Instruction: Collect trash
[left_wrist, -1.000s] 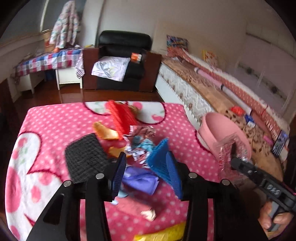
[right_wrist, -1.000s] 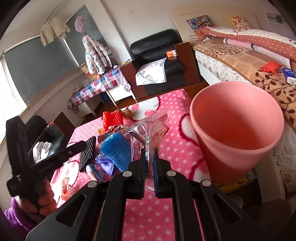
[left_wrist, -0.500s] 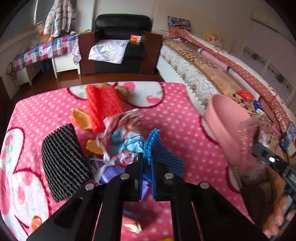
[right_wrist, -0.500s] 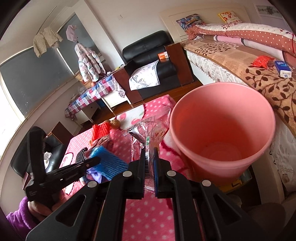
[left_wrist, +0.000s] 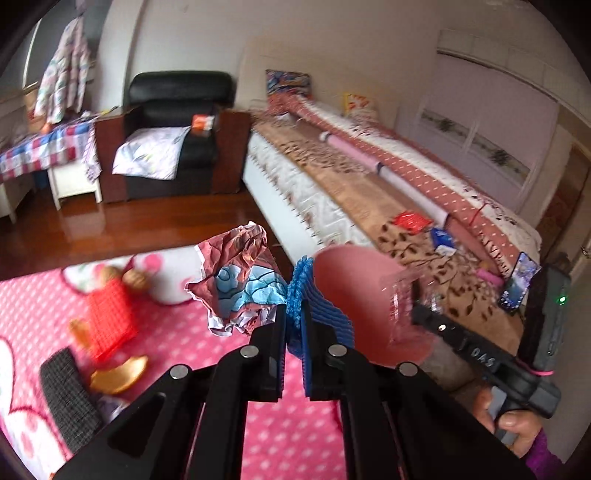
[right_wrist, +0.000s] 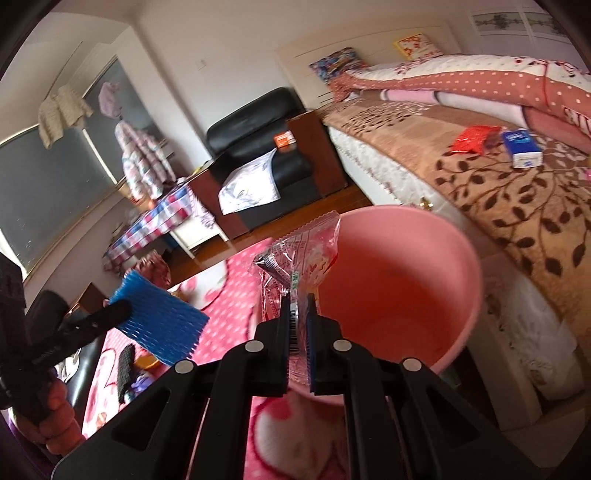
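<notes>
My left gripper (left_wrist: 294, 325) is shut on a blue foam net sleeve (left_wrist: 317, 306) and a crumpled printed wrapper (left_wrist: 240, 284), held above the pink dotted table (left_wrist: 288, 435). The sleeve also shows in the right wrist view (right_wrist: 159, 325). My right gripper (right_wrist: 298, 314) is shut on a clear plastic wrapper (right_wrist: 295, 266), held at the near rim of the pink bucket (right_wrist: 399, 295). The bucket (left_wrist: 354, 288) stands just off the table's right edge; the right gripper (left_wrist: 417, 314) reaches over it.
On the table lie a red foam net (left_wrist: 110, 317), a black foam net (left_wrist: 68, 398), orange peel pieces (left_wrist: 118, 373) and a small brown toy (left_wrist: 135, 278). A bed (left_wrist: 388, 199) runs along the right. A black armchair (left_wrist: 177, 125) stands behind.
My left gripper closed on the blue sleeve and crumpled wrapper, lifted them off the table and moved right toward the bucket. My right gripper carried the clear wrapper closer, up to the bucket's rim.
</notes>
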